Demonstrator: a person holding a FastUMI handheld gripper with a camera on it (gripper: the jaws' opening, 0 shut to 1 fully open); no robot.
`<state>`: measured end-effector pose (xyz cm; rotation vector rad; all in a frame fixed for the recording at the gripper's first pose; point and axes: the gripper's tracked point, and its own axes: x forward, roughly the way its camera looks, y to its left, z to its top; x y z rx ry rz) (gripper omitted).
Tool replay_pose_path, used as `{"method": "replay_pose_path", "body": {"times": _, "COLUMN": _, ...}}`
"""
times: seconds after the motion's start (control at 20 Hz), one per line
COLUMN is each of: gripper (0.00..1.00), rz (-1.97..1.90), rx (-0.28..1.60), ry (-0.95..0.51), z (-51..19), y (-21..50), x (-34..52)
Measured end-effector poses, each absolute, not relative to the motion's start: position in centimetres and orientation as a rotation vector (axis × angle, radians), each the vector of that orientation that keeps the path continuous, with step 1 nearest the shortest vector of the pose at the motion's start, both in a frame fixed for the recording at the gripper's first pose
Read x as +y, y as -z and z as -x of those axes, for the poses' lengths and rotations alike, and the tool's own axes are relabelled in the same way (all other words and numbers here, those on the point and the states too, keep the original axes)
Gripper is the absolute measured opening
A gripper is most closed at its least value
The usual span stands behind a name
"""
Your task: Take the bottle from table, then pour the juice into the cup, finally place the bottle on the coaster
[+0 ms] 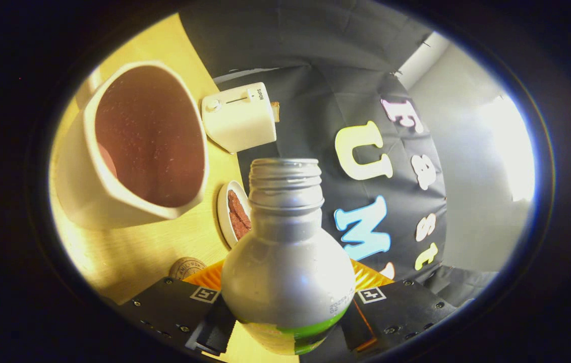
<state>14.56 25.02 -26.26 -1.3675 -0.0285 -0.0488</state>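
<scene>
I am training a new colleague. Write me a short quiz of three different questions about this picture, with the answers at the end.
1. True or false: the bottle has its cap on.
2. What is the hand-held gripper doing? A) open above the cup B) shut on the bottle C) shut on the small plate
3. Fill in: beyond the bottle's neck, beside the cup, stands a white ____ with a slider.

Key: 1 false, the threaded mouth is open. 2 B, both fingers press on the bottle's body. 3 toaster.
</scene>
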Motion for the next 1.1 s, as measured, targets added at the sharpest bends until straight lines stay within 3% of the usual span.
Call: {"method": "replay_pose_path", "body": {"times": 1.1, "gripper": 0.83, "rz": 1.637, "rx": -0.131, "ry": -0.02, "z": -14.7, "y": 22.5, "x": 25.7}}
